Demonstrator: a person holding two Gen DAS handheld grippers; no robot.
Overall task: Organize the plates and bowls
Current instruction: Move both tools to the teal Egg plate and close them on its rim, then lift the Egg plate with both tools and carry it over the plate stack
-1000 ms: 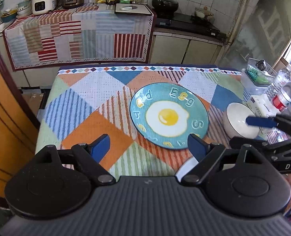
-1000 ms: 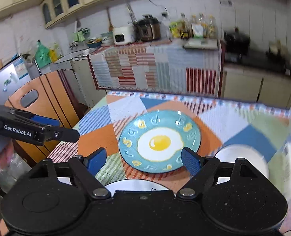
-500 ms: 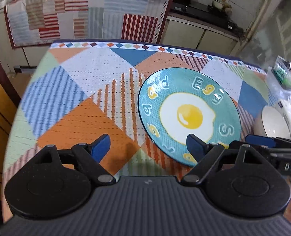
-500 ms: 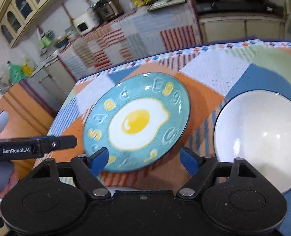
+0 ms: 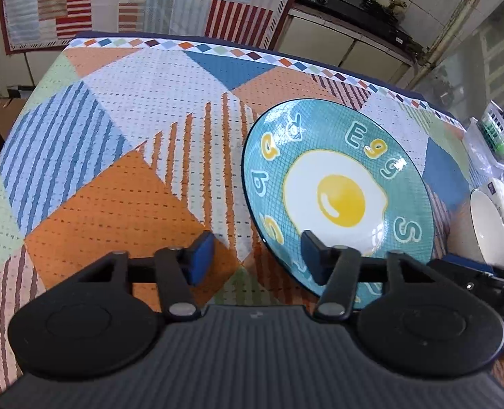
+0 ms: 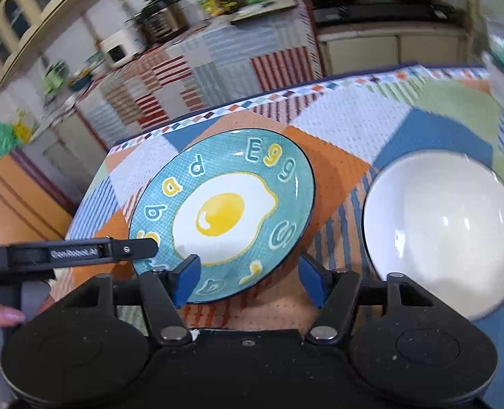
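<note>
On the patchwork cloth [image 5: 115, 143] of the table, a teal plate [image 5: 337, 197] with a fried egg painted at its centre lies flat, letters ringing its rim. To its right in the right wrist view sits a white bowl [image 6: 446, 231], upright, near the plate but apart from it — a strip of striped cloth shows between them.

The left gripper [image 5: 257, 257] points down at the plate's near-left edge. Its jaws are closing, now at a middling gap: one blue pad hangs over the plate's inner surface and the other over bare cloth just left of the rim, so the rim lies between them. The pads do not press on it.

The right gripper [image 6: 252, 277] comes at the plate's near edge from the other side. Its jaws are closing too, about half wide — the left pad overlaps the plate's rim area and the right pad stands off the rim over the cloth. Nothing is clamped.

In the right wrist view the left gripper's finger reaches in from the left, its tip over the plate's left rim, with fingertips [image 6: 3, 315] of a hand behind it.

Beyond the table stands a counter draped in a striped cloth [image 6: 197, 68]; the things on it are blurred.
</note>
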